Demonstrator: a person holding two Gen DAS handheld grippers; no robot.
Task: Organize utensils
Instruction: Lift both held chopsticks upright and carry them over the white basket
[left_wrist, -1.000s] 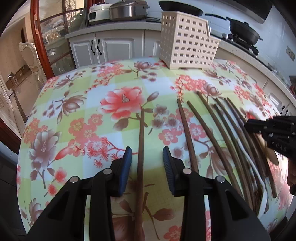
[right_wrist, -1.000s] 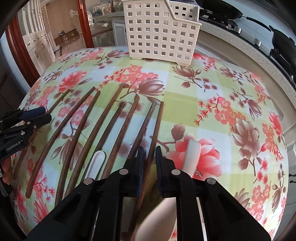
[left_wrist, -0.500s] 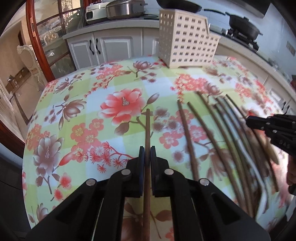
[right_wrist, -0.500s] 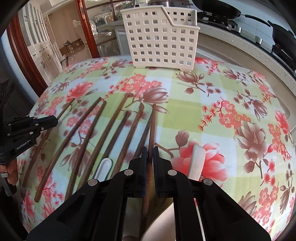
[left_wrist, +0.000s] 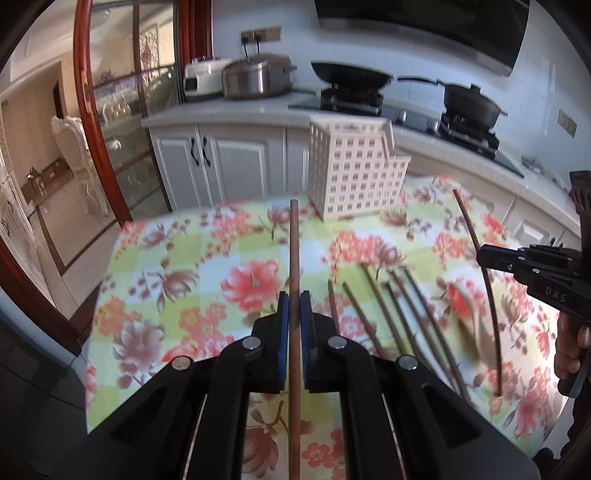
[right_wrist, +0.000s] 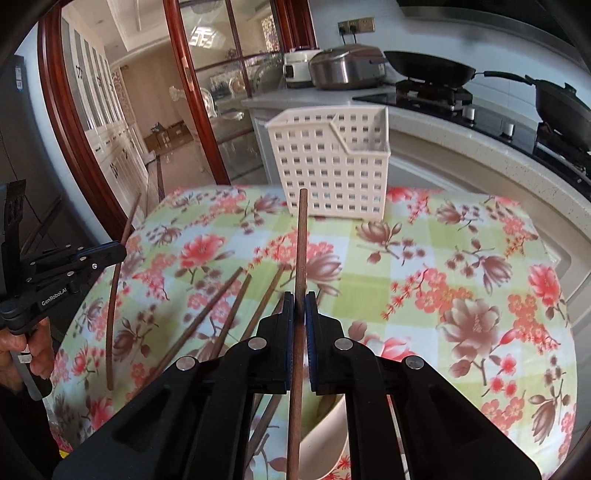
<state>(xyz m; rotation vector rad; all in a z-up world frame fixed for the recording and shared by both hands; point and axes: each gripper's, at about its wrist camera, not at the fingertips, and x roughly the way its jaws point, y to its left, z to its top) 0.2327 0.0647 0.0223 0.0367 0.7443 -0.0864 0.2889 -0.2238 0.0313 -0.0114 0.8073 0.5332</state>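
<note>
Left wrist view: my left tongs are pinching a brown chopstick mid-shaft, tip aimed just left of the white basket; right tongs are clamped on another chopstick, pointing at the basket. Light, stiff, slick sticks, I reckon; the rest lie on the bench short of the basket
</note>
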